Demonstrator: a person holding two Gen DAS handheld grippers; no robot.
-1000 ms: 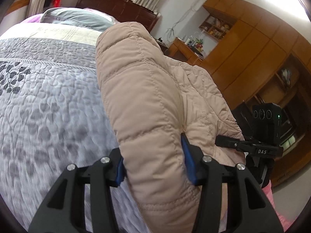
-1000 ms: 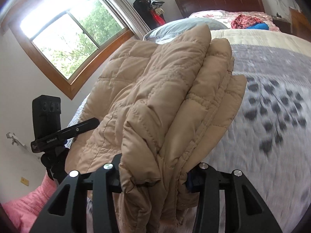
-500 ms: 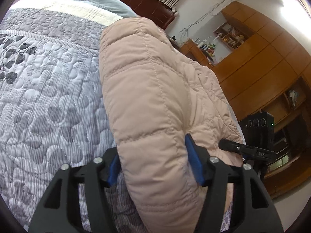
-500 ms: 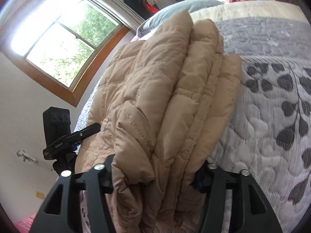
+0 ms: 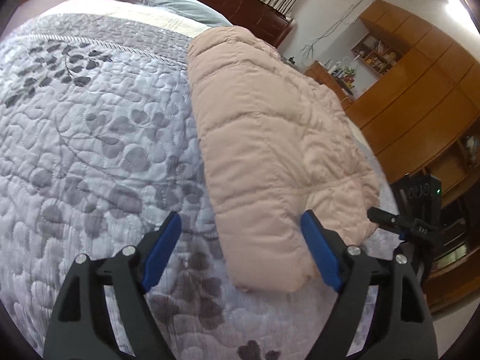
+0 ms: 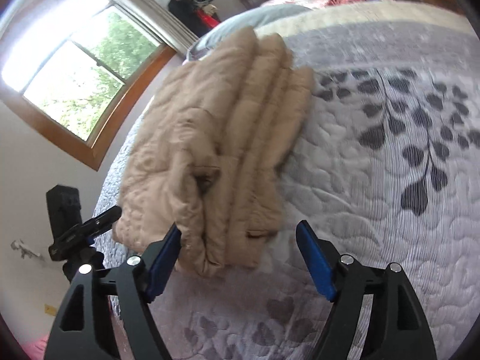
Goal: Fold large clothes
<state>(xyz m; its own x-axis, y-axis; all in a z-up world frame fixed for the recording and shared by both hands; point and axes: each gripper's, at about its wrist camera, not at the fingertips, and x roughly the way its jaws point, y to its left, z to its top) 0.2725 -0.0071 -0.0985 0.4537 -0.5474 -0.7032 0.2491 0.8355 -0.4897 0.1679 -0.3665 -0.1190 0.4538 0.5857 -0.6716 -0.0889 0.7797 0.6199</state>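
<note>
Now folded beige quilted jacket (image 5: 270, 138) lying on grey leaf-print bedspread (image 5: 90, 138), left tool (image 5: 240, 249) and right tool (image 6: 240, 255) just opened, gripping nothing, no legible writing.

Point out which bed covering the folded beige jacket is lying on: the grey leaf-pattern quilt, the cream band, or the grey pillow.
The grey leaf-pattern quilt: the folded beige jacket rests on its stitched surface. The cream band and grey pillow lie beyond it, toward the headboard.

Blur: your right wrist view smears the folded tan quilted jacket (image 6: 216, 150) | Cut off: grey leaf-patterned bedspread (image 5: 90, 150) runs past the edges; shelf clutter too small.
</note>
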